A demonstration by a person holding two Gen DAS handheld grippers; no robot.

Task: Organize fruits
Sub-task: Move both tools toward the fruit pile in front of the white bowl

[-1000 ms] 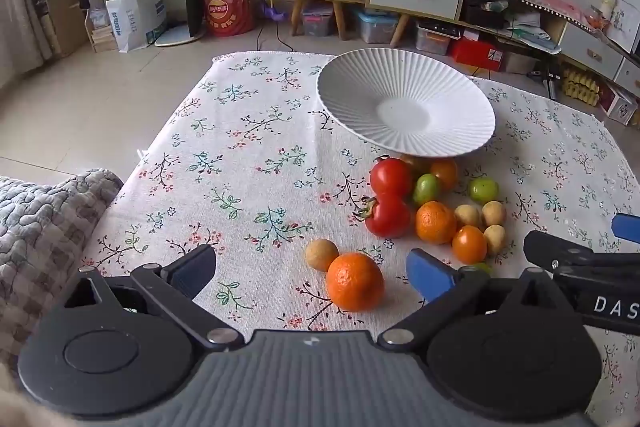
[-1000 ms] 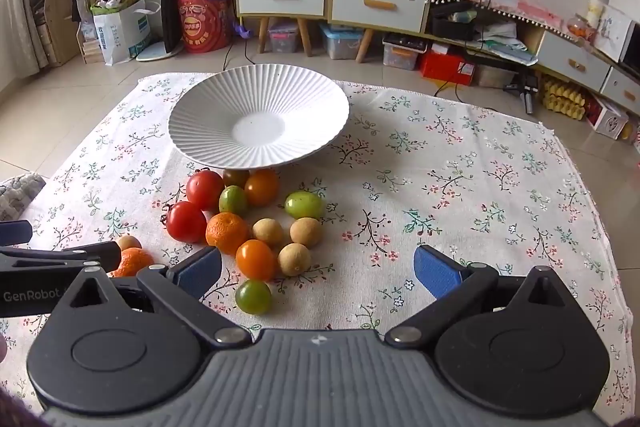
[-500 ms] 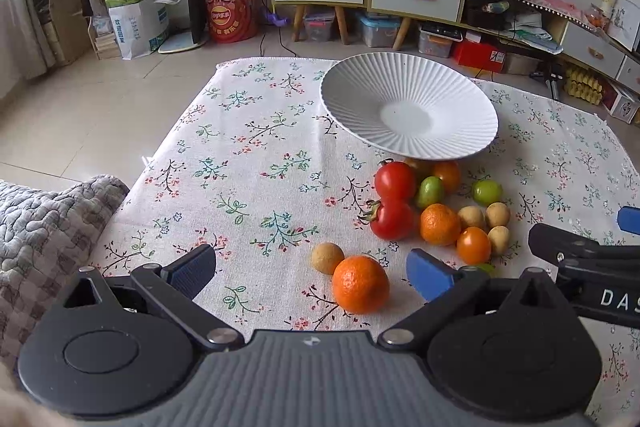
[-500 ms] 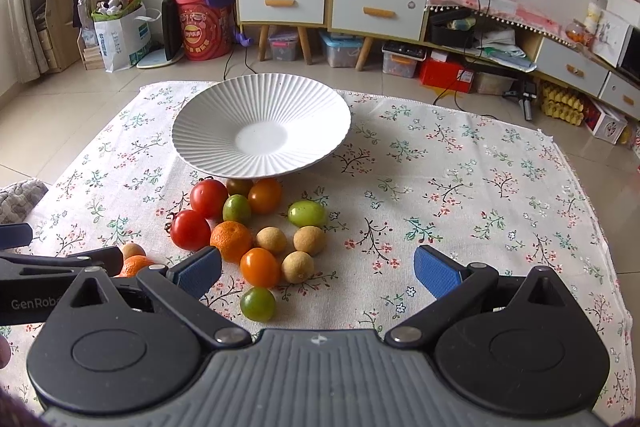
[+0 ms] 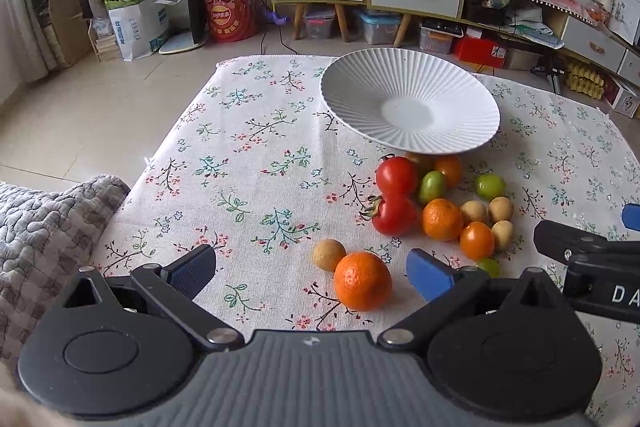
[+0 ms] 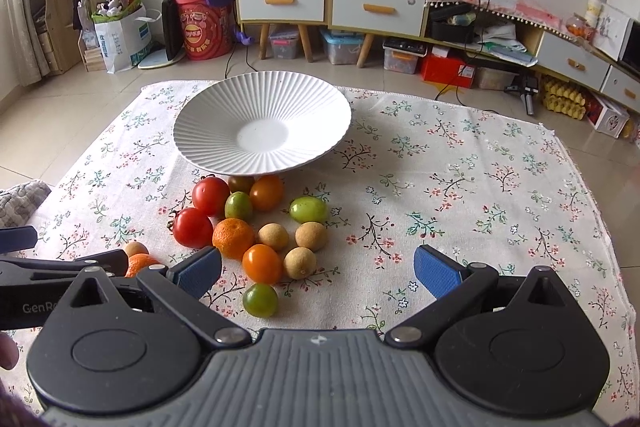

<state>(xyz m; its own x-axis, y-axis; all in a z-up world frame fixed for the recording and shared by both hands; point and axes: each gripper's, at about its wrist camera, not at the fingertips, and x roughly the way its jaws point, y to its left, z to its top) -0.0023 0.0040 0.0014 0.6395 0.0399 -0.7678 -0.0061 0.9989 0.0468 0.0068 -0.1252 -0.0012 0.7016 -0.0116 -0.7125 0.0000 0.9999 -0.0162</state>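
Lots of bare tablecloth (image 5: 248, 163) ahead of my left gripper (image 5: 310, 269), nothing on it. Only the orange (image 5: 362, 281) and a small tan fruit (image 5: 329, 254) touching it sit just inside its wide-open fingers. My right gripper (image 6: 318, 269) faces the fruit cluster (image 6: 256, 223), packed tight against the plate (image 6: 262, 129); the cloth to its right is open.

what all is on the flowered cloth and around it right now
plate: 1, white ribbed, far side of cloth, nothing in it
tomatoes: 2, red, left of the pile
oranges: 2, orange; one in front of left gripper, one in the pile
small orange fruits: 2, in the pile
green fruits: 3, in the pile
tan round fruits: 4; three in the pile, one beside the near orange
cloth: 1, floral
cabinets: white drawers, behind
left gripper: fingers open
right gripper: fingers open
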